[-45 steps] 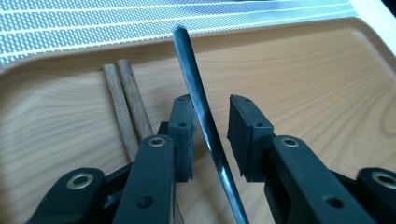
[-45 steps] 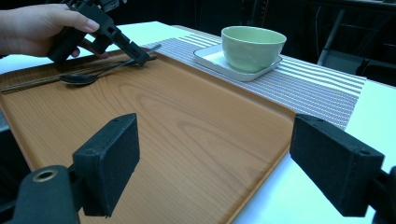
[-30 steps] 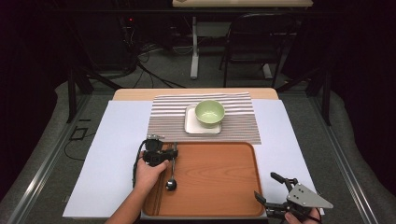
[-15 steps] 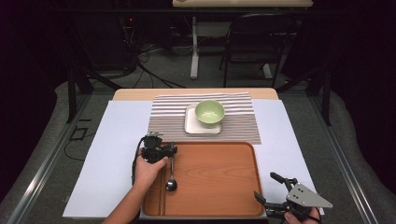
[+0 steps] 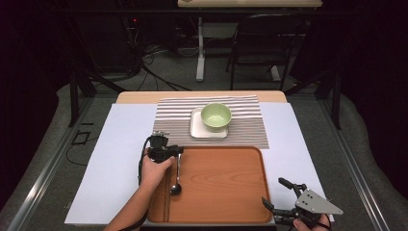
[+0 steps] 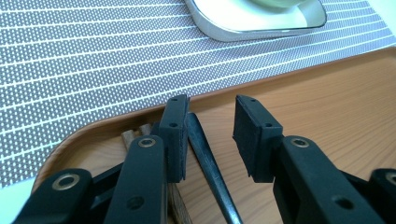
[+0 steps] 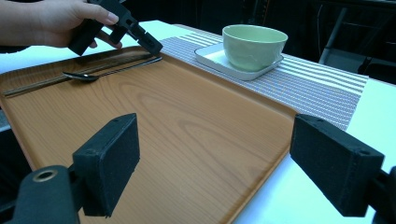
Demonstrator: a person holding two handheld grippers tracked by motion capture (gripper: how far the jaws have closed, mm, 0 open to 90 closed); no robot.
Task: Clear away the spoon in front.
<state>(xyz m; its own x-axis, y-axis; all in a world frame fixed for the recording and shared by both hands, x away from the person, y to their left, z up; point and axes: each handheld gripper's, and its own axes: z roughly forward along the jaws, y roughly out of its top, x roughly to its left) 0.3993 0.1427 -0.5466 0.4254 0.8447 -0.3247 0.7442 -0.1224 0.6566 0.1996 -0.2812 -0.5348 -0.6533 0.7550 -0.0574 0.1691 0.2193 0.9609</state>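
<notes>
A lab or recording studio here, not a home: the table (image 5: pixel 120 144) sits inside a dark, curtained bay on grey carpet, with black metal stands (image 5: pixel 79 86) braced at either side. Cables (image 5: pixel 149 67) snake across the floor behind it toward dim equipment with a red indicator light (image 5: pixel 135 20). Further back stand a desk on a white leg (image 5: pixel 200 53) and an empty black chair (image 5: pixel 255 48). The place setting looks staged on white sheeting.

My left gripper (image 5: pixel 179 151) is black, its pads over a dark-handled spoon (image 5: pixel 176 179) on the orange-brown wooden tray (image 5: pixel 226 187). Beyond the tray lies a grey placemat (image 5: pixel 250 126) with thin white stripes, bearing a white plate (image 5: pixel 197 129) and pale green bowl (image 5: pixel 216 116).
</notes>
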